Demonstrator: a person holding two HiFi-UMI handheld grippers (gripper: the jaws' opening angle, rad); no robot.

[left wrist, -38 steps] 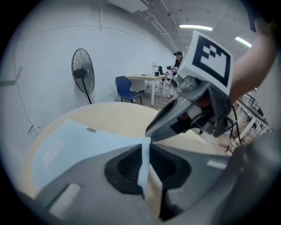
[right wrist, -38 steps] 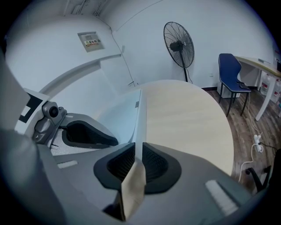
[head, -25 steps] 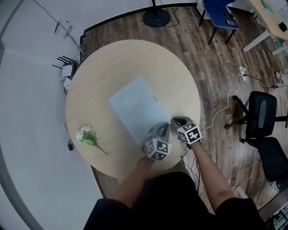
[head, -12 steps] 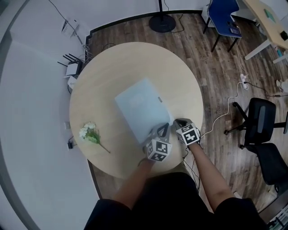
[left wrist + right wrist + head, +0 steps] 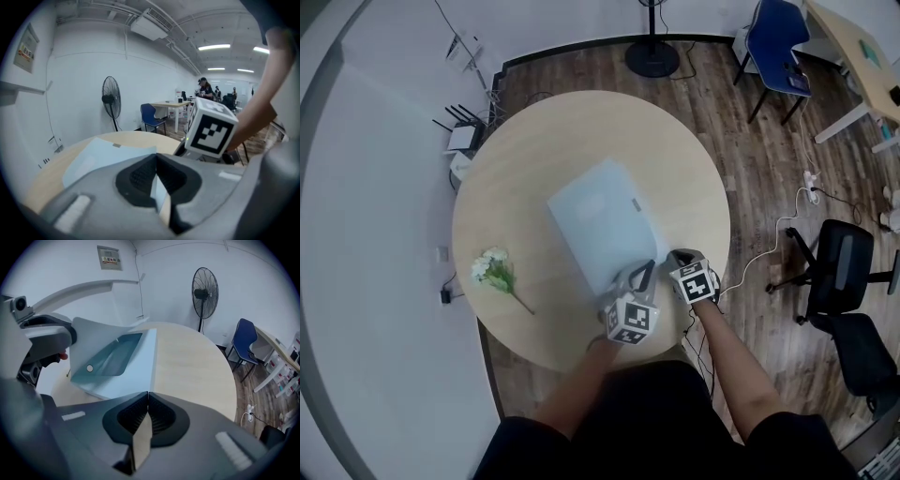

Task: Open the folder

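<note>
1. Floor (image 5: 750, 187): dark wood planks, with cables trailing across them at the right.
2. Tabletop (image 5: 581, 131): round, pale wood, and it carries items 6 to 9.
3. Black office chair (image 5: 844, 272): stands on the floor to the right of the tabletop, well apart from it.
4. Blue chair (image 5: 778, 37): at the far right, beside a pale desk.
5. Fan (image 5: 652, 58): a pedestal type with a round black base, standing on the floor beyond the tabletop's far edge.
6. Folder (image 5: 602, 225): light blue and rectangular. It lies near the middle of the tabletop, turned at a slant, with its near corner reaching the two grippers. The right gripper view shows the cover raised off the lower sheet on the left gripper's side. A darker teal inside and a small round stud show beneath it.
7. Left gripper (image 5: 156, 157): at the folder's near corner. The jaws are together and clamped on the thin edge of the folder's cover.
8. Right gripper (image 5: 148, 393): just beside the left gripper, near the tabletop's edge. The jaws are together at the tips, with nothing seen pinched. The folder's edge lies just ahead of them.
9. Flowers (image 5: 494, 270): a small white bunch with a green stem, lying near the tabletop's left edge, well apart from the folder.
10. Router (image 5: 463, 139): white with black antennas, on the floor by the wall.
</note>
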